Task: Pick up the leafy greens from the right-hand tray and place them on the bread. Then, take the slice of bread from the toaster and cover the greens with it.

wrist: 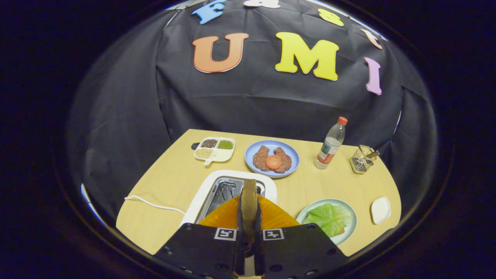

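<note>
- I have the slice of bread [248,203] clamped edge-on between my gripper's [248,228] two fingers, both pressing on its faces; it stands upright and sits above the toaster's slots.
- The white toaster [205,193] is right under the bread, just ahead of the fingers; I can see its metal slots beside the slice.
- A white cord [153,204] runs off the toaster's left side across the wooden table [174,182].
- The leafy greens [329,217] lie on a pale green plate [350,226], just right of my fingers; a bit of something orange-brown shows under their near edge.
- Beyond the toaster, a blue plate [252,162] carries two brown meat pieces [262,158] with a tomato slice [273,162] on top.
- Left of that, a white divided dish [223,155] holds dark, green and pale grains in separate compartments.
- To the right stand a clear bottle [330,144] with a red cap, then a wire basket [362,159].
- A small white dish [380,209] sits by the table's right edge, beside the green plate.
</note>
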Demonstrator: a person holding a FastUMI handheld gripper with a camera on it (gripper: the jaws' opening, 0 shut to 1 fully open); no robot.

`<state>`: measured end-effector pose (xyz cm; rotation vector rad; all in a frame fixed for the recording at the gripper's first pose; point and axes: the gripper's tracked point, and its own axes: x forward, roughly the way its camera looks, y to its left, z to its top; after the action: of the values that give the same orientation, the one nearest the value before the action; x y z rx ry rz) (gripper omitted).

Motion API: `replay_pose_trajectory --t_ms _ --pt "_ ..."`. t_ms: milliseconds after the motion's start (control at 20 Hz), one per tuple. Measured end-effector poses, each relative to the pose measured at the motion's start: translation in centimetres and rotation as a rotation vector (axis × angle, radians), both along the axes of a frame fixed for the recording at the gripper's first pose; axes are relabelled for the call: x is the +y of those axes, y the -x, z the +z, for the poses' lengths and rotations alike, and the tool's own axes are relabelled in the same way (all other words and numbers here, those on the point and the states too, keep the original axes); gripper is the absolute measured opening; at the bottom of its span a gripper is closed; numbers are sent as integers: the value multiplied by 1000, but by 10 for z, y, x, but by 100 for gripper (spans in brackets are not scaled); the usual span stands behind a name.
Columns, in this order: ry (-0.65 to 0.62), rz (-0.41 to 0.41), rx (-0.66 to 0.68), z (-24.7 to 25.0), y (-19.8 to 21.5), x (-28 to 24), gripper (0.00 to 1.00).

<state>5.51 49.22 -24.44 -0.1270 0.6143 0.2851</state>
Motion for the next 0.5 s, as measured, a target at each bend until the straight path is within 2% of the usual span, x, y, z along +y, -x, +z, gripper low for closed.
replay_pose_trajectory --t_ms 250,350,500 --pt "-152 35 -49 74 17 -8 10" --pt "-205 36 -79 107 17 -27 10" --pt "-227 -3 -107 126 7 -74 10"
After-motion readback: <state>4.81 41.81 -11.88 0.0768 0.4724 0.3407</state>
